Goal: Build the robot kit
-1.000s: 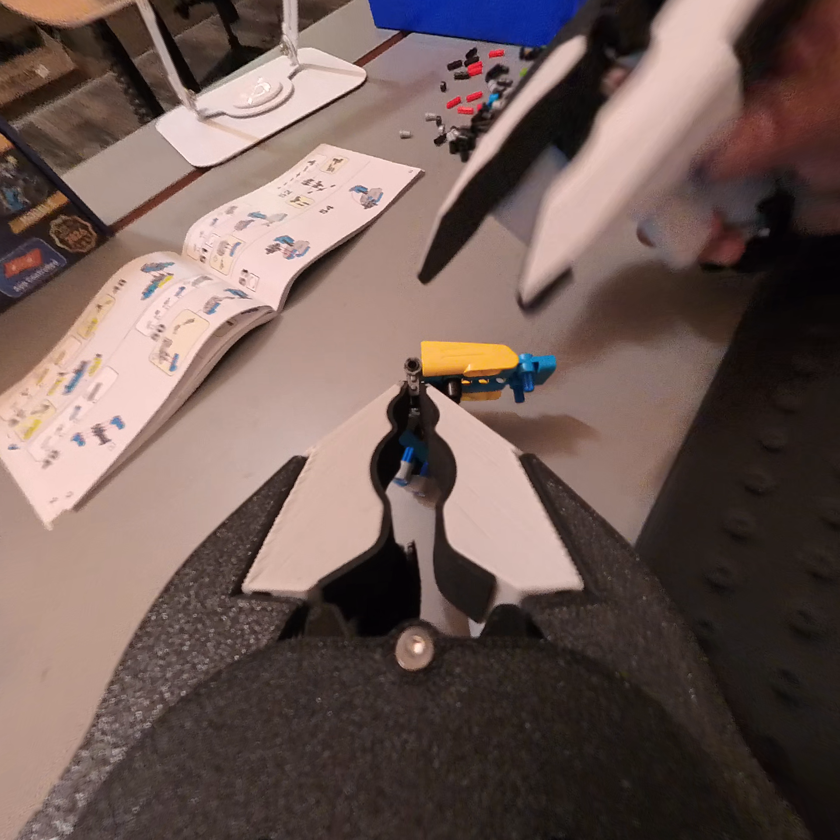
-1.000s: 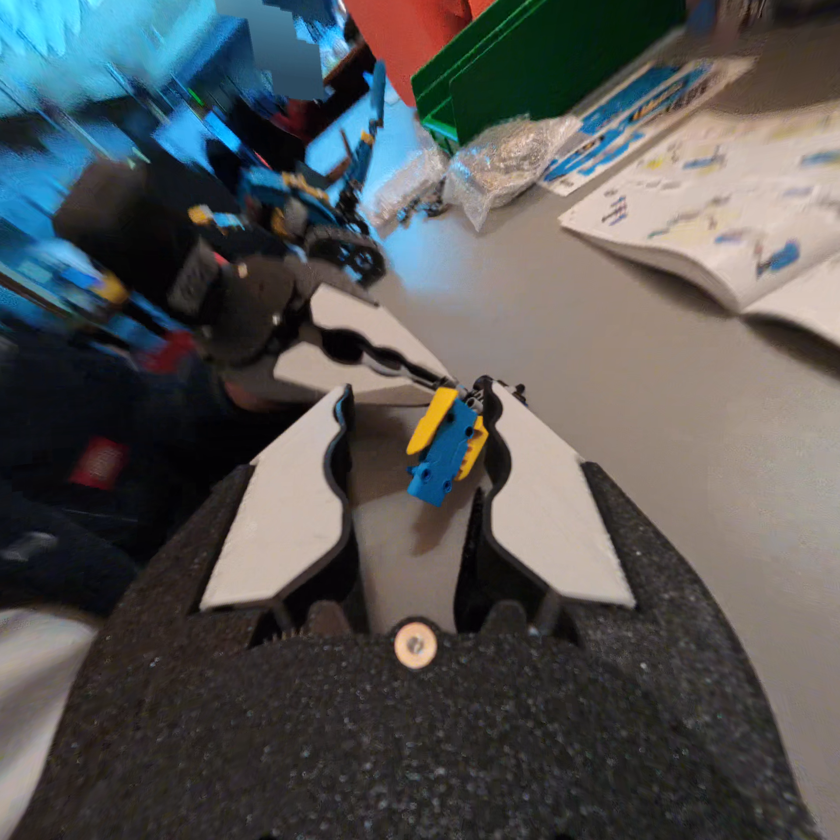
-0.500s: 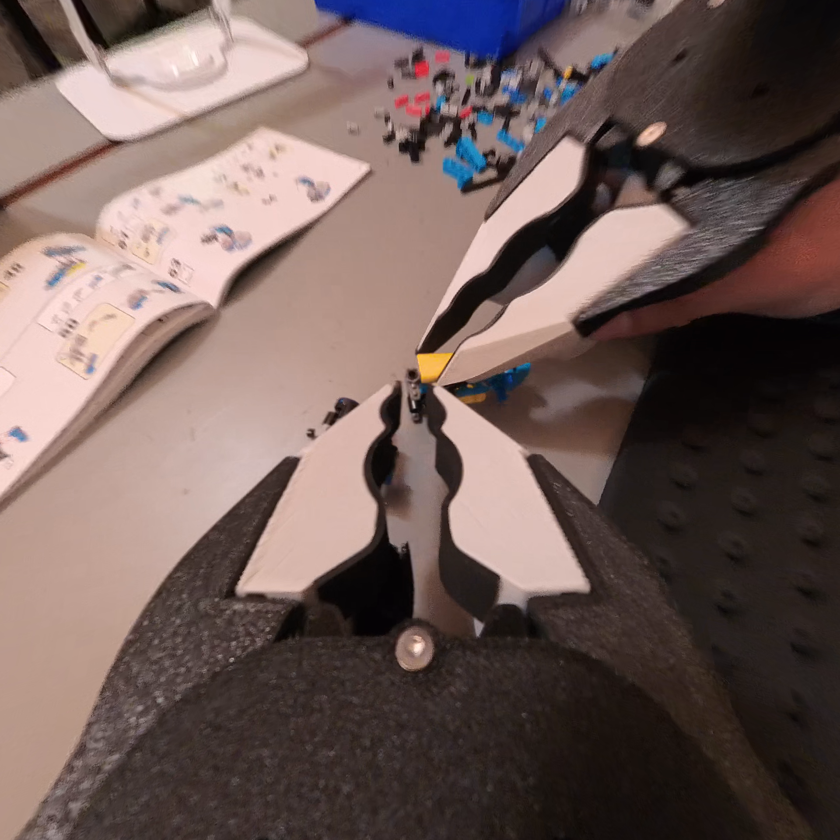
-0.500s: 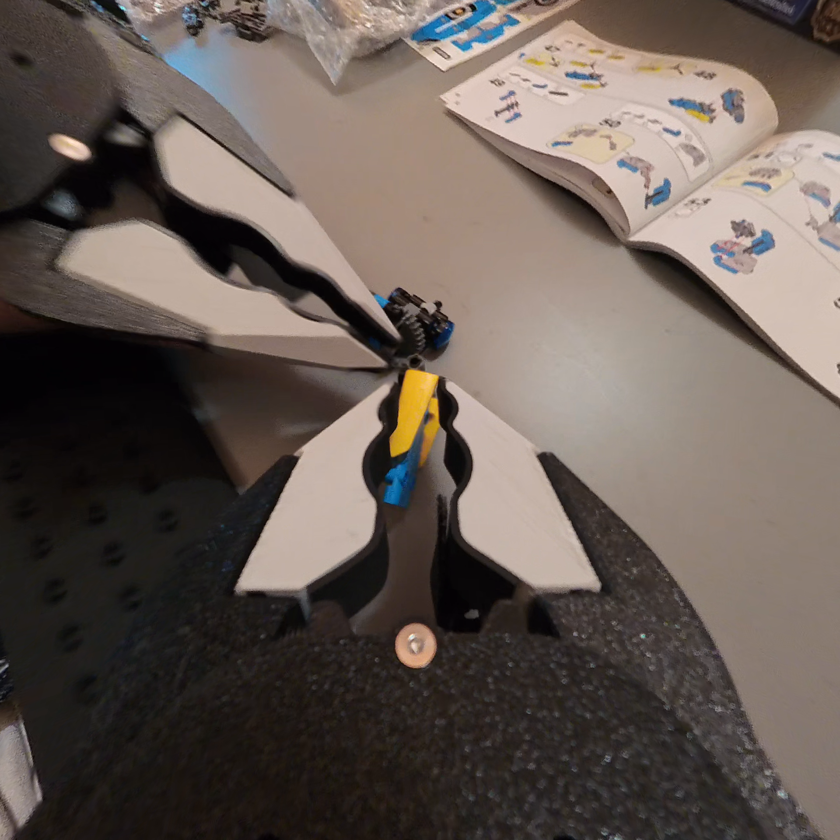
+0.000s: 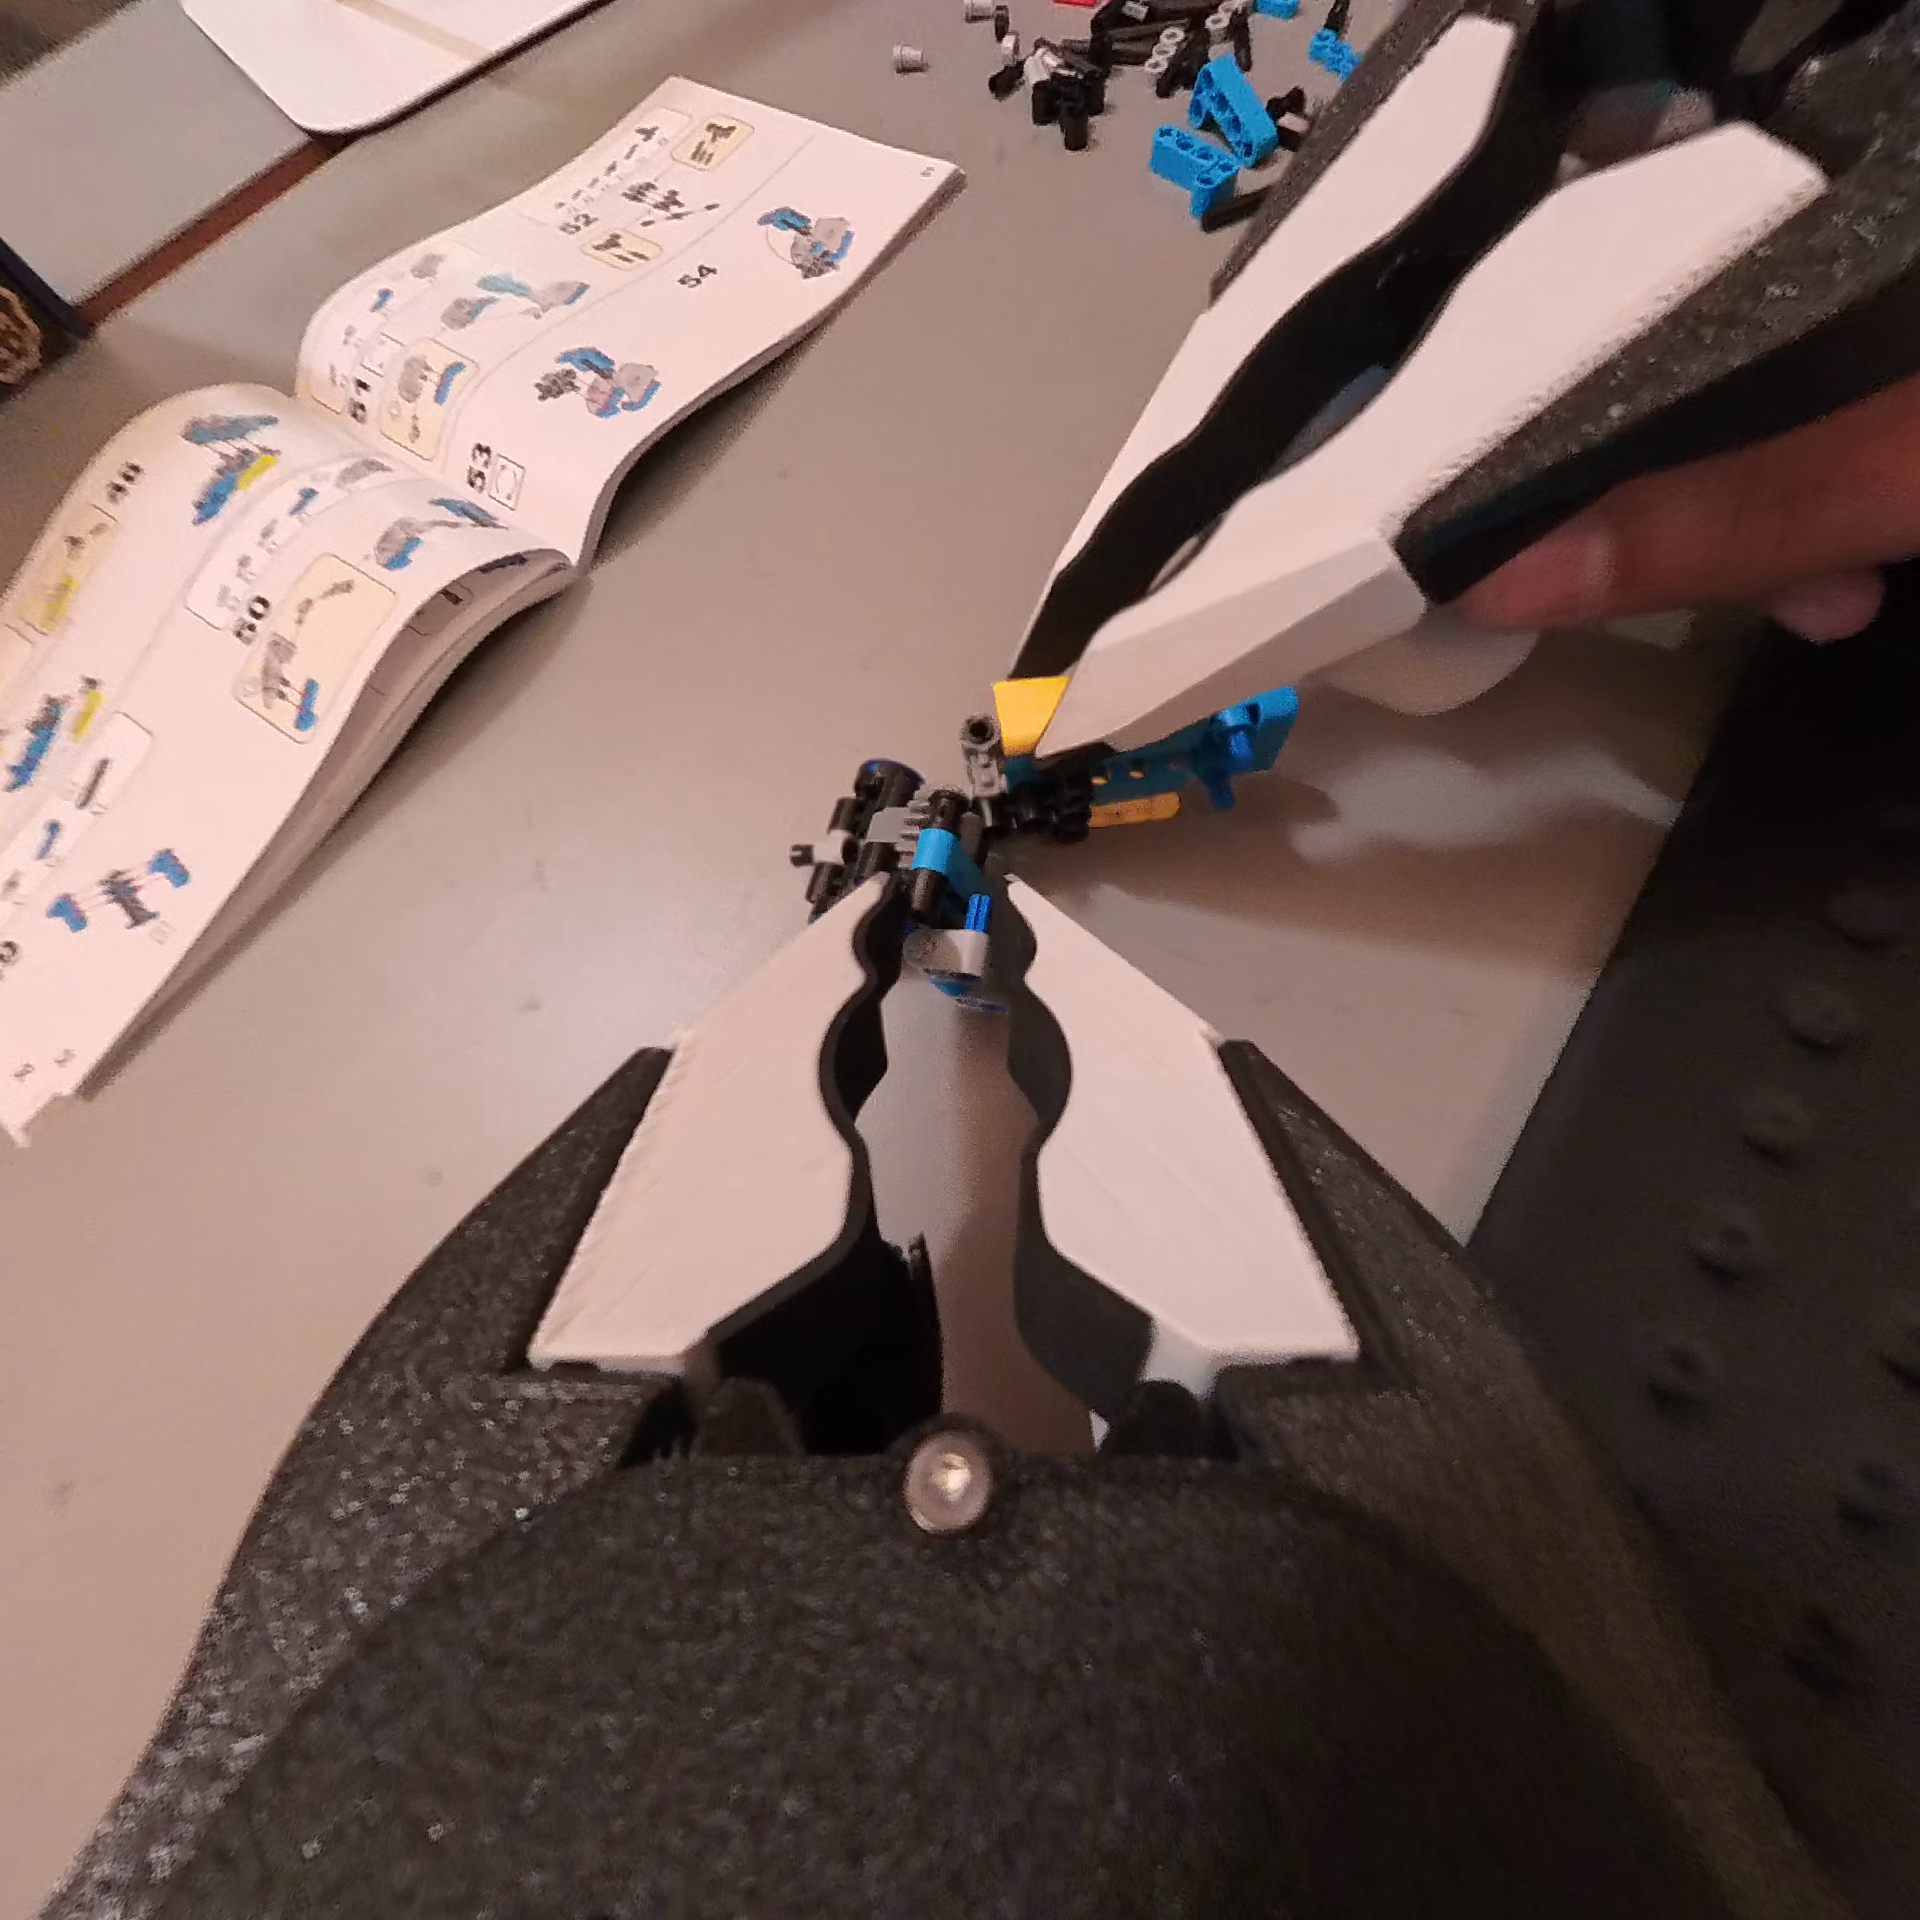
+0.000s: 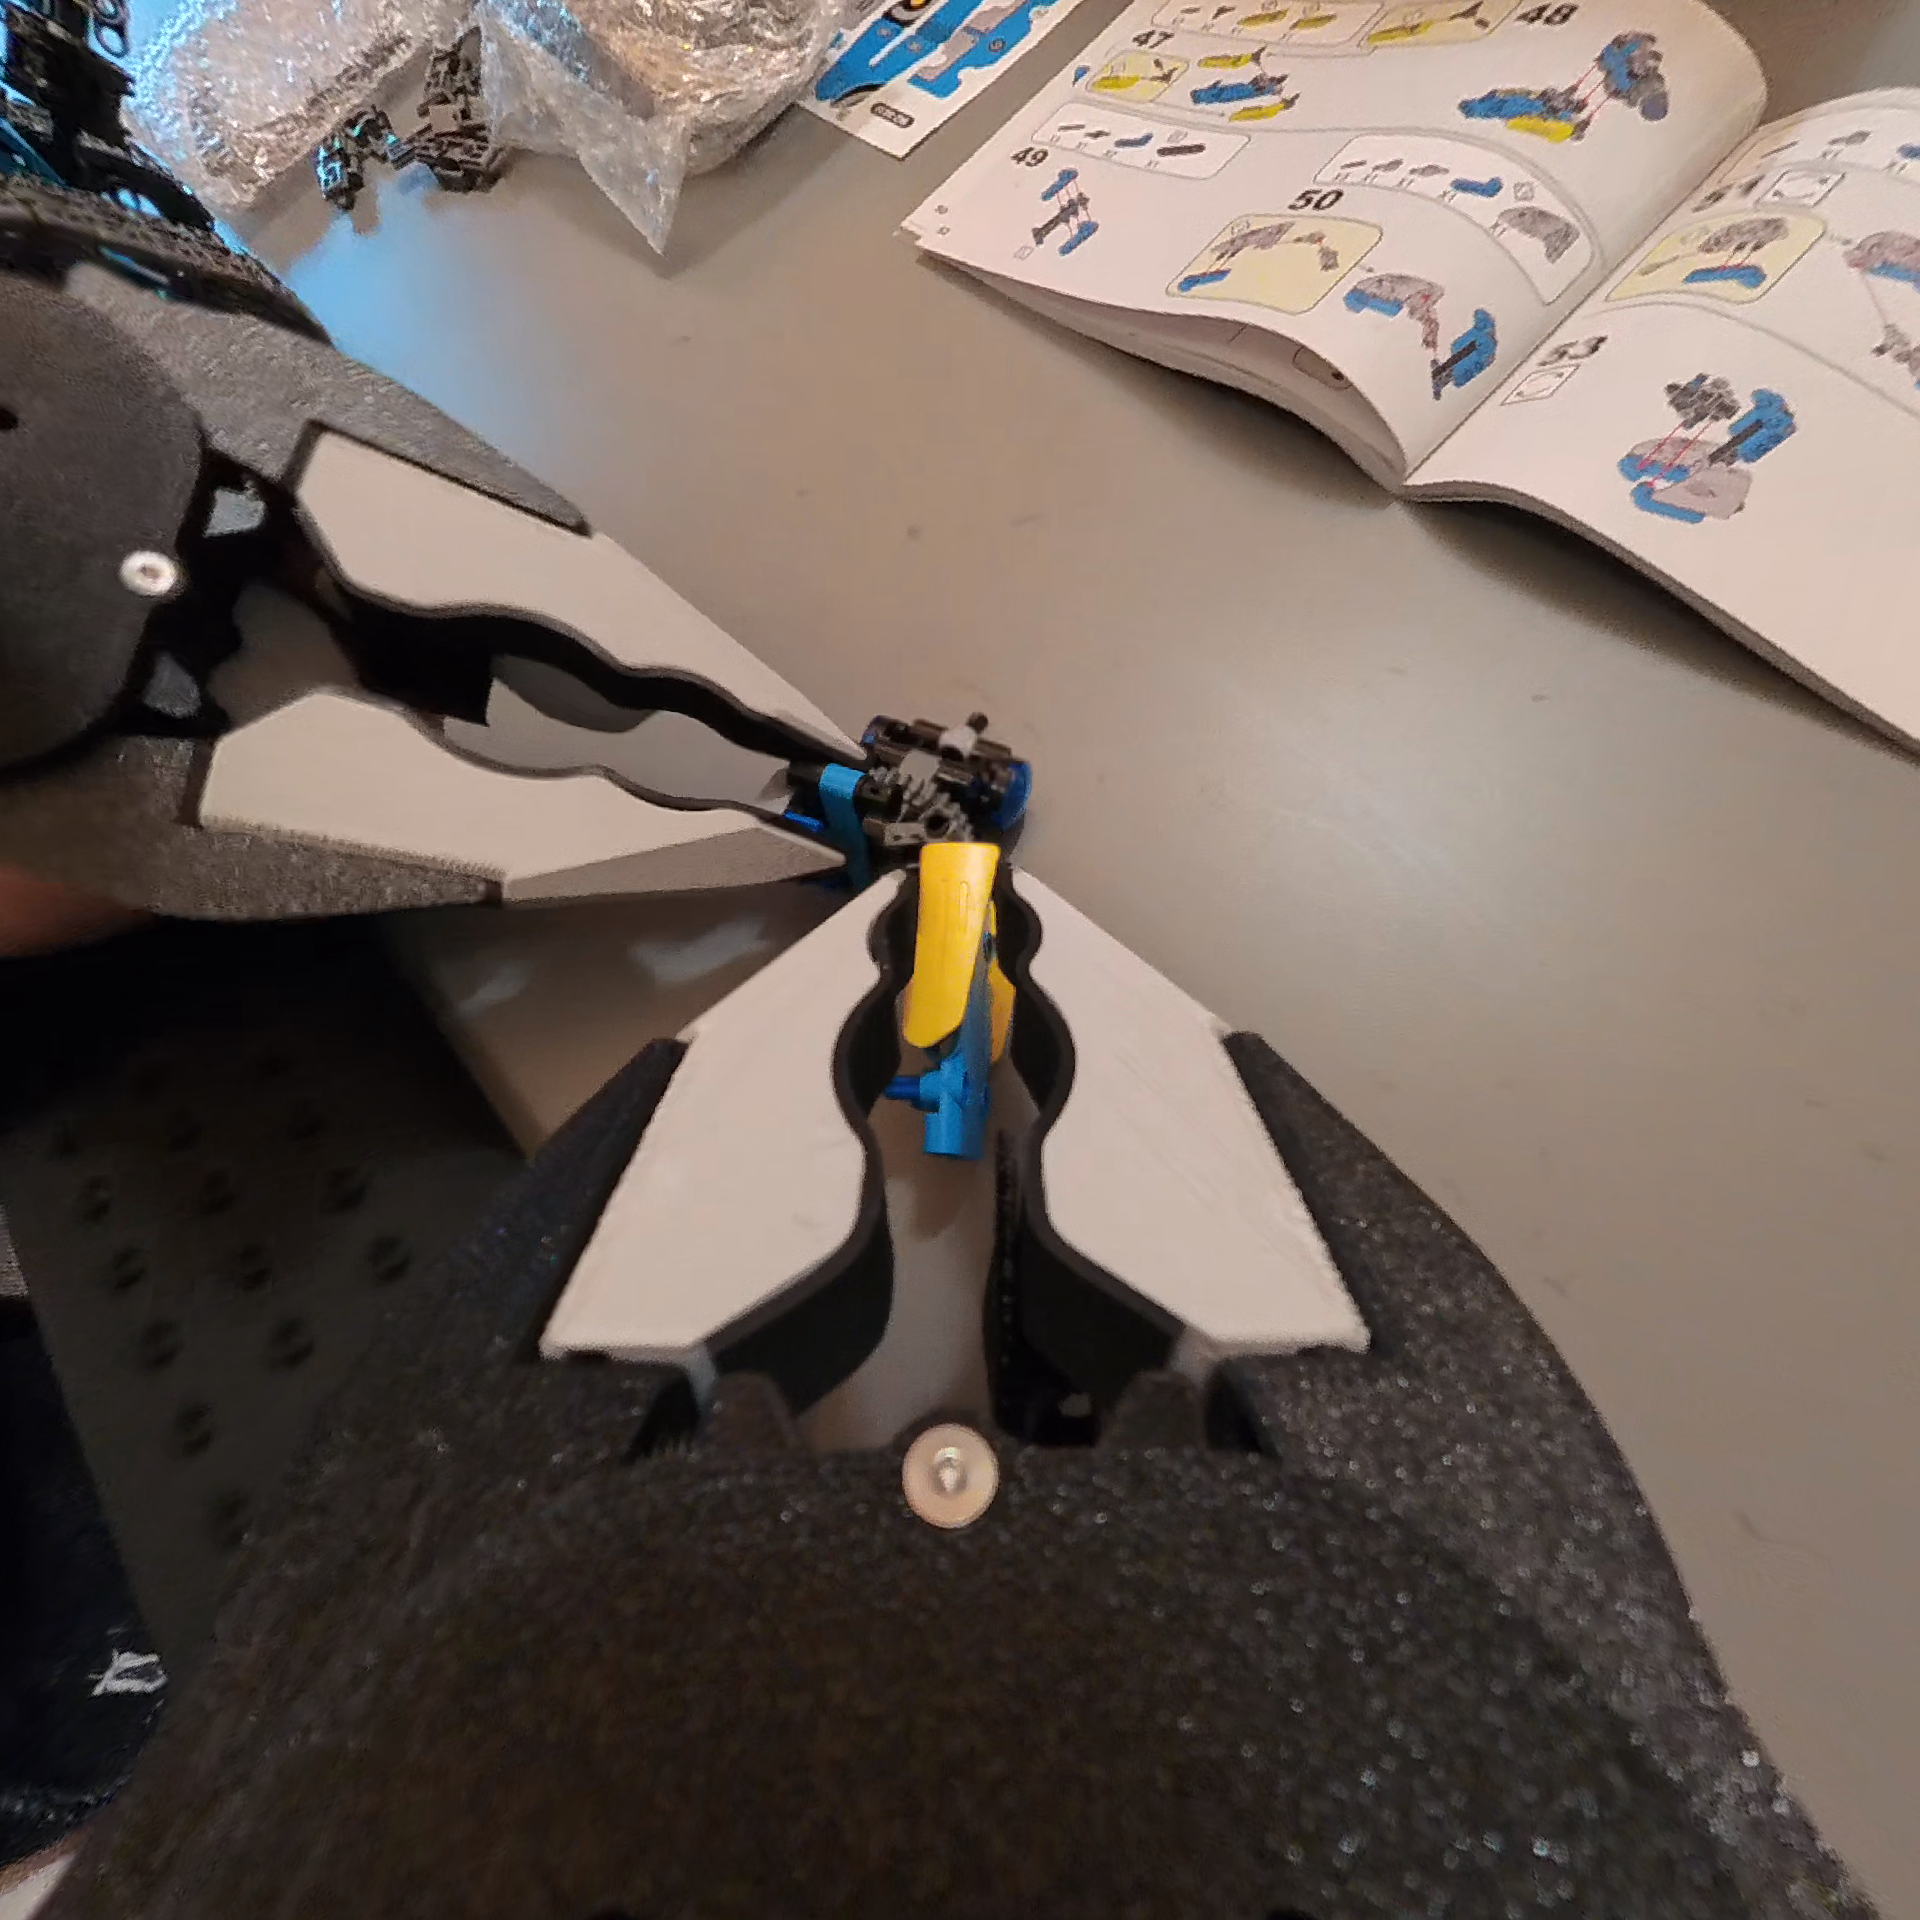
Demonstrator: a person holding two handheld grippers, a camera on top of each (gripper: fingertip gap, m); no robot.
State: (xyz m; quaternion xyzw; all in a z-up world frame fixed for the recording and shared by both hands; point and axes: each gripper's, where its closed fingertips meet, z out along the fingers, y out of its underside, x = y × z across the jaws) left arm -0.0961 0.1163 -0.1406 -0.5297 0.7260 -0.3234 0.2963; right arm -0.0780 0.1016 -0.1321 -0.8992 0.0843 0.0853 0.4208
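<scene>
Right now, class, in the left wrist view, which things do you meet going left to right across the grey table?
Open white instruction booklet → small black-and-blue brick assembly → yellow-and-blue brick piece pinched by the right gripper → dark studded mat.

left gripper (image 5: 940, 894): speckled black foam body; white wavy-edged fingers (image 5: 727, 1143); silver screw (image 5: 945, 1481)
</scene>
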